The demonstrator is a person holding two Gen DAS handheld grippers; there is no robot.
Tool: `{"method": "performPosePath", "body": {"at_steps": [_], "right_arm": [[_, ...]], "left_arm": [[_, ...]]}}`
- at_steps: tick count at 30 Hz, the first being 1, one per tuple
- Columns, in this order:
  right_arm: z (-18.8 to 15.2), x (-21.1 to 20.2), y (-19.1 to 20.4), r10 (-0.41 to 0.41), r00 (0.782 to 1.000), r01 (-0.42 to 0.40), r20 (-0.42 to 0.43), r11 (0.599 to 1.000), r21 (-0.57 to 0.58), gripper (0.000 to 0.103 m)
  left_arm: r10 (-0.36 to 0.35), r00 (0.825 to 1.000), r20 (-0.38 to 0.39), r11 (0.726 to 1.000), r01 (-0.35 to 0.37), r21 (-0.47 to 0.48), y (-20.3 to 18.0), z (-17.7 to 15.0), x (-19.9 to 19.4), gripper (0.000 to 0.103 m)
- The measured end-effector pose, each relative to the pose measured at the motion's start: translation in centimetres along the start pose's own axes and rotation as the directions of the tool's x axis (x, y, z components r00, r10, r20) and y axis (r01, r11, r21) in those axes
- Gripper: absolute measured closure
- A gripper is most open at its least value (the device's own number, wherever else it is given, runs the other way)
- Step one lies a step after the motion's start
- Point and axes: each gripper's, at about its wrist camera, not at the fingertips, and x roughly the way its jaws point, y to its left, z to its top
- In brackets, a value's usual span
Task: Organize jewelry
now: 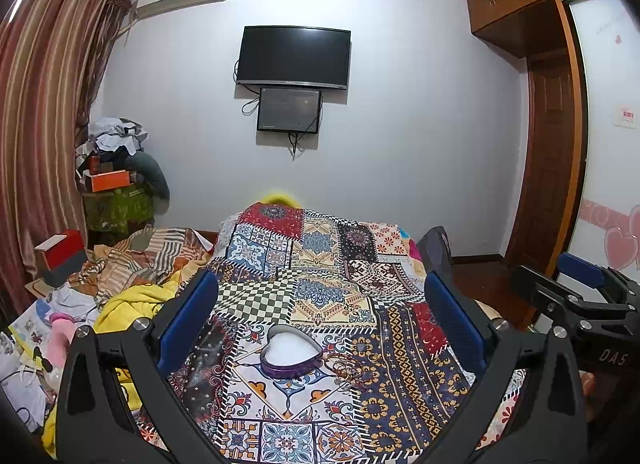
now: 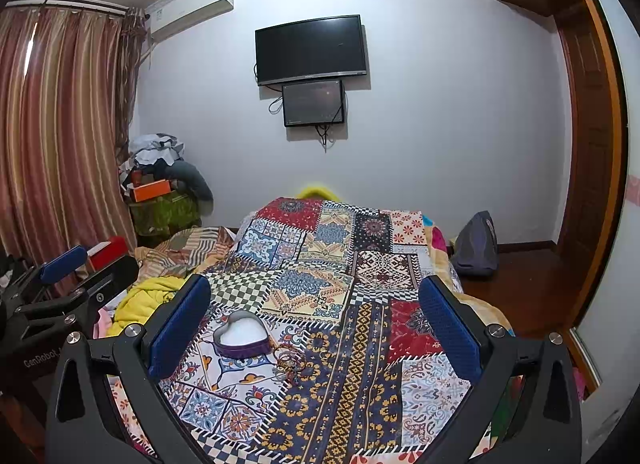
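A heart-shaped purple box (image 1: 291, 353) with a white inside lies open on the patchwork bedspread (image 1: 320, 288). Just right of it lies a small heap of thin bangles and jewelry (image 1: 347, 371). My left gripper (image 1: 320, 320) hangs above the box, open and holding nothing. The right wrist view shows the same box (image 2: 241, 336) and the jewelry heap (image 2: 290, 362) left of centre. My right gripper (image 2: 316, 322) is open and holds nothing, with the heap between and below its blue pads. Each gripper appears at the edge of the other's view.
Crumpled clothes and a yellow cloth (image 1: 128, 300) crowd the bed's left side, with a red box (image 1: 60, 252) behind. A grey bag (image 2: 476, 244) stands on the wooden floor at the right. The far wall carries a TV (image 1: 294, 56).
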Motion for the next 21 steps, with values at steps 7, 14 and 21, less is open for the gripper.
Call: {"method": "performPosePath", "body": {"at_steps": [7,14,21], "right_arm": [[-0.1,0.2,0.1,-0.006,1.0,0.006,0.002,1.0,-0.004,0.0],[-0.5,0.7,0.0,-0.008,1.0,0.008,-0.008,1.0,-0.005,0.0],[-0.6,1.2,-0.5,-0.014,1.0,0.014,-0.026,1.0,-0.003,0.0]], "left_arm": [[0.002,1.0,0.001,1.0,-0.002,-0.001,0.0,0.0,0.0,0.0],[0.006,1.0,-0.01,1.0,-0.006,-0.005,0.1,-0.3,0.5,0.0],[0.011,0.999,-0.032,1.0,-0.011,-0.007,0.2,-0.5,1.5,0.0]]}}
